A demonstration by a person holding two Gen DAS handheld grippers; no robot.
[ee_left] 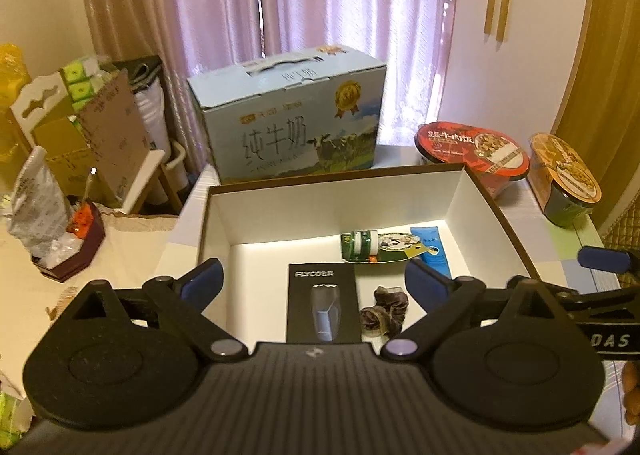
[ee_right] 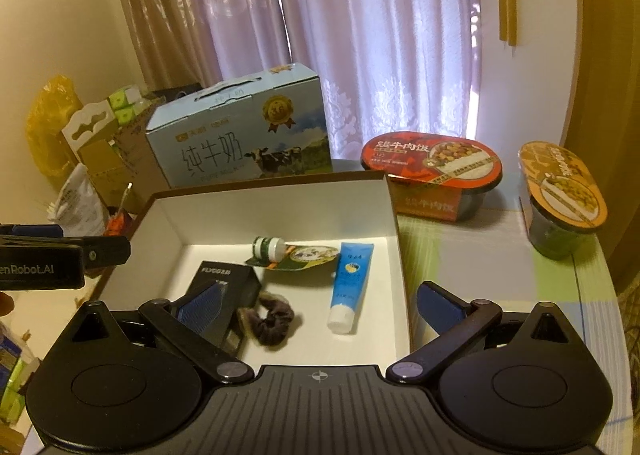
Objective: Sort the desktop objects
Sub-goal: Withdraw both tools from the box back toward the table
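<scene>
Lowest in each wrist view, the left gripper (ee_left: 314, 281) and right gripper (ee_right: 320, 301) spread their fingers wide, nothing held. Beyond them the white box (ee_right: 280, 203) fills mid-frame and holds a black razor pack (ee_left: 322, 303), a scrunchie (ee_right: 272, 325), a blue tube (ee_right: 350, 281) and a green bottle (ee_right: 269, 247). Farther back on the worktop (ee_right: 500, 255): milk carton (ee_right: 240, 135) upper left, two meal tubs (ee_right: 432, 175) upper right.
</scene>
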